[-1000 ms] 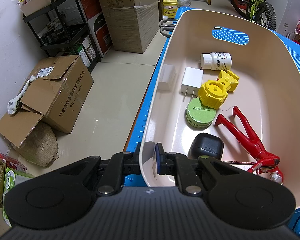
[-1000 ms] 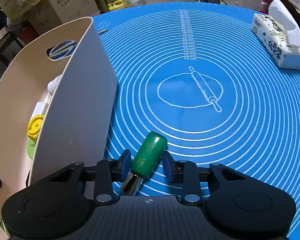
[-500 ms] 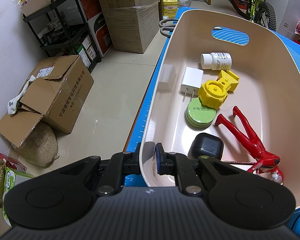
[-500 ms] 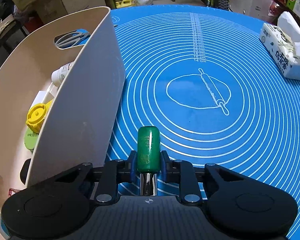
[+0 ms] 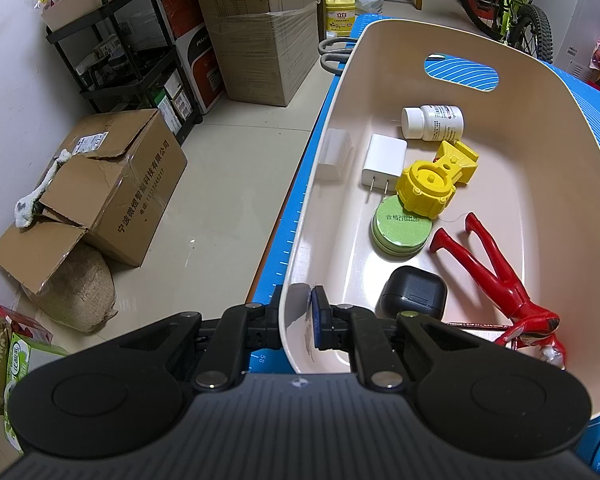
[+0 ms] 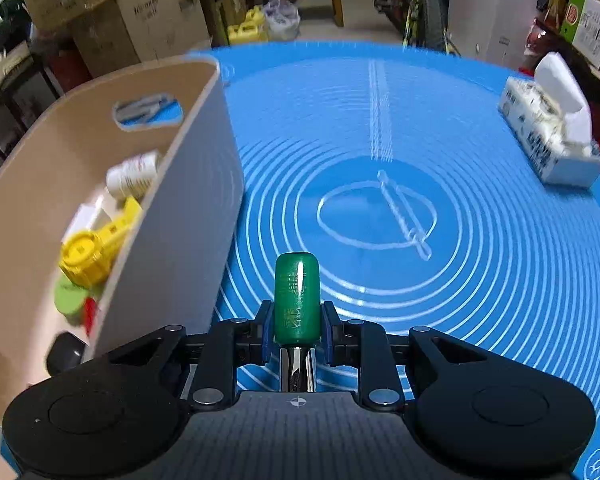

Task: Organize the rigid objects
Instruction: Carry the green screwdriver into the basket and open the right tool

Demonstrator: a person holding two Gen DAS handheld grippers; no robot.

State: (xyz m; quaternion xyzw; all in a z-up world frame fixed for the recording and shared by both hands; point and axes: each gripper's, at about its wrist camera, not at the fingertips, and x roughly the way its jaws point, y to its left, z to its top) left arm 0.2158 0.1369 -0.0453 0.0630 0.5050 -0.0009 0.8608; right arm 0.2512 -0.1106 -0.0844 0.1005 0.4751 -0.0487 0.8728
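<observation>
Your right claw (image 6: 296,330) is closed on the green tube (image 6: 297,296). Its blue pads press on both sides of the tube, low on the green part. The shiny metal end points back at you, and the round green end points away, out over the blue mat (image 6: 480,280). So the tube's long line runs the same way your claw points, straight ahead and a bit down.

Your left claw (image 5: 296,320) is pinched on the near wall of the tub (image 5: 540,128), one finger outside and one inside. It looks like it is there to hold the tub steady.

The tub sits on your left side of the tube, just beside it. Its tall wall stands between the tube and the inside. In the tub you can see a white bottle (image 5: 434,122), a white plug (image 5: 384,160), a yellow toy (image 5: 430,184), a green disc (image 5: 400,230), a black case (image 5: 414,292) and a red figure (image 5: 496,272).

The next move likely turns on that wall. The tube must go up over the rim, then left, then down. The right claw is the one to do it, since it has the tube. Watch that the green end does not bump the rim.
</observation>
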